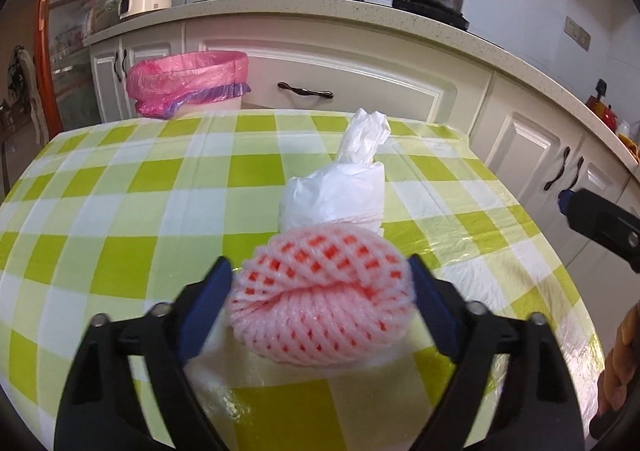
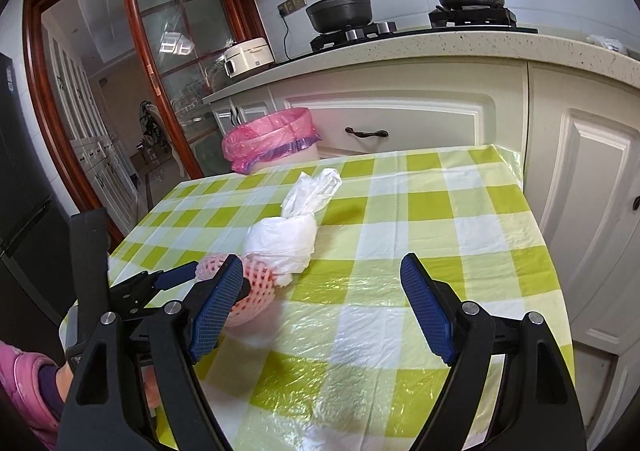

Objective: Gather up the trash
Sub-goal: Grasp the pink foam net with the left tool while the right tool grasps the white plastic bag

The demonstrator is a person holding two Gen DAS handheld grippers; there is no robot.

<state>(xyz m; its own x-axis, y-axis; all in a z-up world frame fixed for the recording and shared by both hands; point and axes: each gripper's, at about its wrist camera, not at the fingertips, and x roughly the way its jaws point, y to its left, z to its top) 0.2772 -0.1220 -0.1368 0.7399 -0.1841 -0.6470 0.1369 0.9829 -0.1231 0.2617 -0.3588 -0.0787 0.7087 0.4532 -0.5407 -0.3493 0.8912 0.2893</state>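
Note:
A pink foam fruit net (image 1: 320, 303) lies on the green-and-white checked table (image 1: 120, 211), crumpled into a ball. My left gripper (image 1: 320, 263) straddles it, and both blue pads touch its sides. The net still rests on the cloth. Just behind it, touching it, sits a knotted white plastic bag (image 1: 336, 191). In the right wrist view the net (image 2: 256, 287) and the bag (image 2: 284, 239) lie left of centre, with the left gripper (image 2: 176, 277) coming in from the left. My right gripper (image 2: 320, 271) hovers open over bare cloth to the right of the bag, with nothing between its fingers.
A bin with a pink liner (image 1: 188, 79) stands on the floor past the table's far left edge, also the bin (image 2: 272, 139). White cabinets and a counter with two dark pots run behind. A person's hand (image 1: 616, 363) and pink sleeve (image 2: 24, 383) are at the edges.

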